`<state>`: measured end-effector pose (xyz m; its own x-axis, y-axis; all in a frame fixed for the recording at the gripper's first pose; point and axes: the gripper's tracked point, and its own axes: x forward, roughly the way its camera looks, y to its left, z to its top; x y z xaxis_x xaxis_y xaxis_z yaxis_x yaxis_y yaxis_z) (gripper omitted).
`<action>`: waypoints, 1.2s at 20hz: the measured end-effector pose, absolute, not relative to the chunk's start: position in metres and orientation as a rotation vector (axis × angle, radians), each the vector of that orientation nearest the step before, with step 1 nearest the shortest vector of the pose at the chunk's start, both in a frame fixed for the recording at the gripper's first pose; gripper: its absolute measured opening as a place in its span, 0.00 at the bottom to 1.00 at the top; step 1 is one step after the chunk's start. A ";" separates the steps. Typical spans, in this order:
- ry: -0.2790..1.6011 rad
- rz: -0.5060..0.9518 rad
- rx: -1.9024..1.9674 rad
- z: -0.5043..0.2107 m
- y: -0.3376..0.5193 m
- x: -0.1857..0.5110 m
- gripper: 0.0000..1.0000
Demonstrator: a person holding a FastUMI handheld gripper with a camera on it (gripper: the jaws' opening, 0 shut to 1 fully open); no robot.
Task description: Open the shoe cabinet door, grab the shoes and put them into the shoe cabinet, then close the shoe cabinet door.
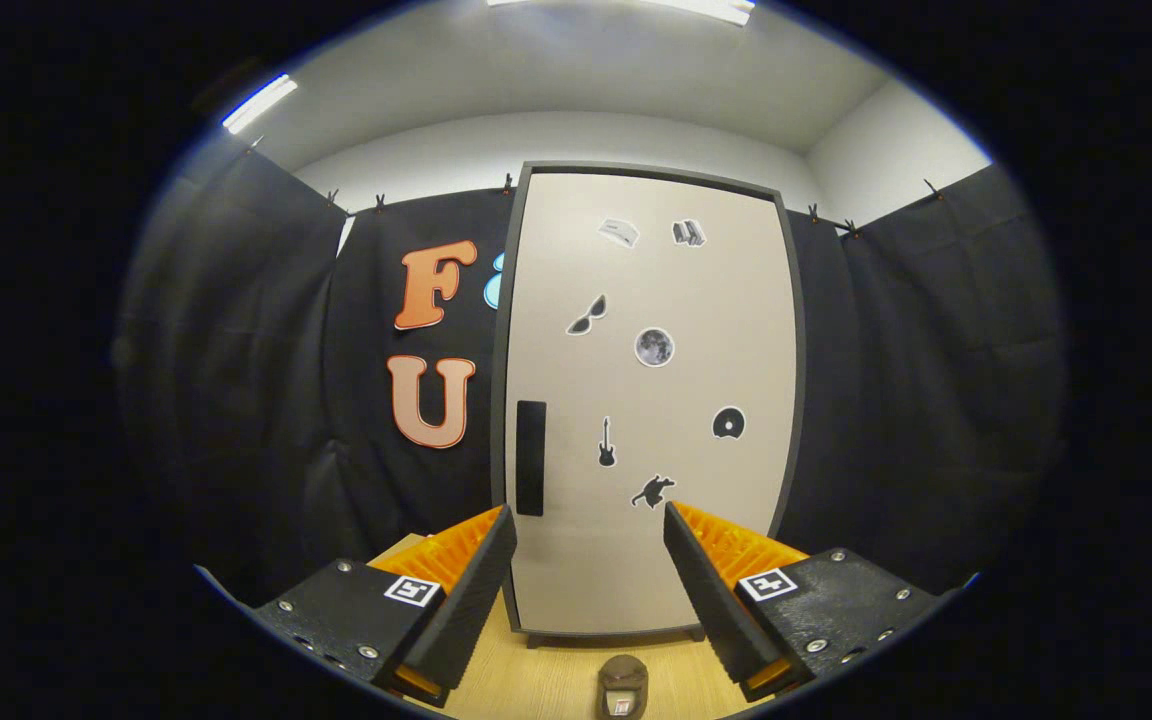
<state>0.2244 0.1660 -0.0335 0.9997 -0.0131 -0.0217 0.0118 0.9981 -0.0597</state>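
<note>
The shoe cabinet (651, 300) stands upright beyond my fingers, its pale door shut and framed in dark grey. A black vertical handle (531, 457) sits low on the door's left edge. Several small stickers dot the door. My gripper (588, 520) is open, aimed at the lower part of the door, with nothing between its fingers. A small brown shoe (622, 686) lies on the wooden surface (546, 680) between the fingers, close beneath me and in front of the cabinet's foot.
Black cloth walls (936, 400) hang on both sides of the cabinet and behind it. A white wall and ceiling with strip lights rise above the cloth.
</note>
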 end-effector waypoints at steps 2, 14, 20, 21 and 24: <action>0.012 0.009 -0.046 -0.034 0.180 0.241 0.92; 0.060 0.029 -0.027 -0.068 0.215 0.367 0.72; 0.051 0.028 -0.025 -0.068 0.221 0.396 0.53; 0.054 0.027 -0.018 -0.068 0.221 0.398 0.47; 0.056 0.012 -0.013 -0.070 0.221 0.402 0.39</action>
